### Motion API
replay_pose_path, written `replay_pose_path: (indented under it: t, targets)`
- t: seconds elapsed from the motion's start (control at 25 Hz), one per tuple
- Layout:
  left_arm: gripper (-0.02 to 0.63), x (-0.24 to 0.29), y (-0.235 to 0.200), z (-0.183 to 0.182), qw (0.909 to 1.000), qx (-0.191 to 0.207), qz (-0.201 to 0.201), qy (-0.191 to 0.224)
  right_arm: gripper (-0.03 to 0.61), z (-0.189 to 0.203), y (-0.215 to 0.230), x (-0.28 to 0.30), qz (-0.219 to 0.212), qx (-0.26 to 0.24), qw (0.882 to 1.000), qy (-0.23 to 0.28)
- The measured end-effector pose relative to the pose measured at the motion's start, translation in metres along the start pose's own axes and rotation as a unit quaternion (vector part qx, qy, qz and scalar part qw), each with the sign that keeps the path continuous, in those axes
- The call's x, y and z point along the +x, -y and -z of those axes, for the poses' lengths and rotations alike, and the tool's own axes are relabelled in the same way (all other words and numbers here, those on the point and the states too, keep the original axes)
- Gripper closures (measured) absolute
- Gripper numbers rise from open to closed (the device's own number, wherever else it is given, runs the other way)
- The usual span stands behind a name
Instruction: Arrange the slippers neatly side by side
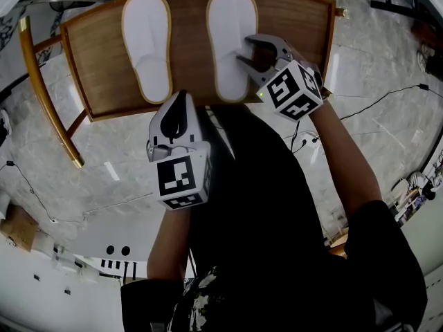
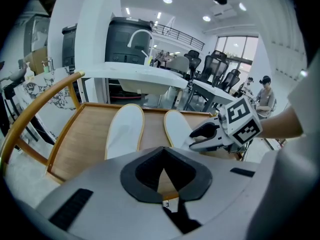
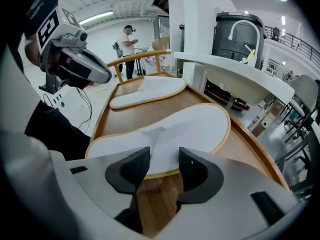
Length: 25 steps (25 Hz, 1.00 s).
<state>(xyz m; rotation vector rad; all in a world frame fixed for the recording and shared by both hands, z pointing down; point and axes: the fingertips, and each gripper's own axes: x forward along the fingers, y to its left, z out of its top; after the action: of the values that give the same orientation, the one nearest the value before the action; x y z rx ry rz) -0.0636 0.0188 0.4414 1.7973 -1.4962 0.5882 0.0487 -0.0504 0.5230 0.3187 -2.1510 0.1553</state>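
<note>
Slippers: 2 white slippers w/ tan edging, flat on a wooden chair seat (image 1: 188,47), side by side lengthwise, a strip of bare wood between them.
Left slipper (image 1: 147,43): on the seat's left half in head view; closed upper at the end nearer the person. Nothing touching it.
Right slipper (image 1: 232,40): just beside the left one, approx. parallel, near ends about level. Its near end reaches close to the seat's front edge.
Right gripper (image 1: 246,52): over the right slipper's right edge, pointing down at it. Fingers apart, a moderate gap. In the right gripper view the slipper's tan rim (image 3: 165,171) shows in the gap betw. the two dark pads (image 3: 135,166). Pads not pressing it; can't tell if the tips touch the fabric.
Left gripper (image 1: 182,97): off the seat, just in front of its front edge, apart from both slippers. Fingers closed together, nothing betw. them. Its own view shows the pads meeting at the tips (image 2: 163,156).
Chair: curved golden-wood rail (image 1: 41,92) along the seat's left side; raised rim round the seat.
Surroundings: pale marble-look floor (image 1: 387,68) w/ a thin black cable (image 1: 377,101) on the right. A person (image 3: 127,40) stands far off in the right gripper view.
</note>
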Motion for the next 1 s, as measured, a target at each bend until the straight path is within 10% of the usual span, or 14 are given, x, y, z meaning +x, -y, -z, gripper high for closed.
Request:
replay_pose_path:
  t: [1.0]
  targets:
    - [0.612, -0.009, -0.028, 0.007, 0.9995, -0.02, -0.022, 0.006, 0.41, -0.03, -0.012, 0.032, -0.006, -0.007, 0.994, -0.11]
